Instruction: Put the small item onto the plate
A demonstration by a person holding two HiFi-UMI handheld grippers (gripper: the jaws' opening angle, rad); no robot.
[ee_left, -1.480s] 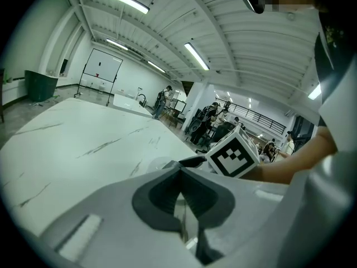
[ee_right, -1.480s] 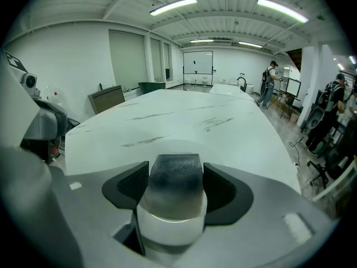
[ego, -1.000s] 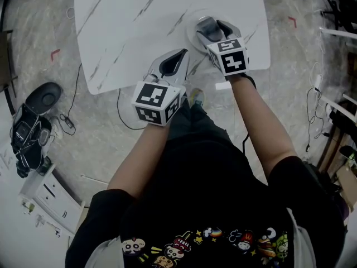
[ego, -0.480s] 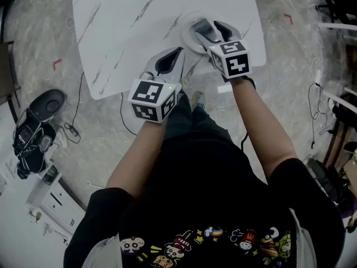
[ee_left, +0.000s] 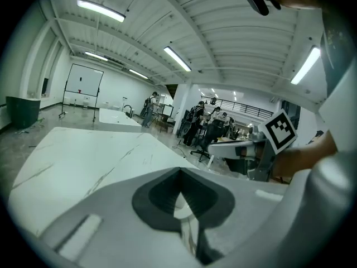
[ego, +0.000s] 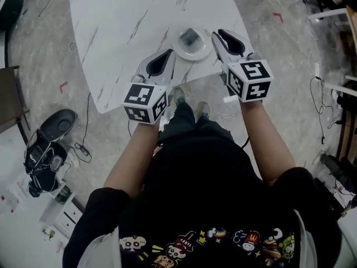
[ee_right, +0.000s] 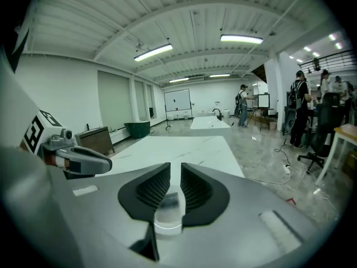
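A small dark item [ego: 191, 37] lies on the white round plate [ego: 181, 51] near the front edge of the marble table [ego: 122, 21]. My right gripper [ego: 228, 39] hangs just right of the plate, its jaws open by a narrow gap with nothing held. Through that gap the right gripper view shows the plate [ee_right: 167, 225] and the blurred item [ee_right: 169, 201] below my right gripper [ee_right: 174, 175]. My left gripper [ego: 159, 65] hovers left of the plate over the table edge, shut and empty. In its own view the left gripper [ee_left: 179, 175] shows pads touching.
The table's front edge runs just under both grippers. Black gear and cables [ego: 47, 144] lie on the floor at the left. Several people and office chairs [ee_left: 203, 124] stand far behind the table in the hall.
My right gripper has drawn back from over the plate to its right side. The small item now shows lying on the plate. The left gripper has hardly moved.
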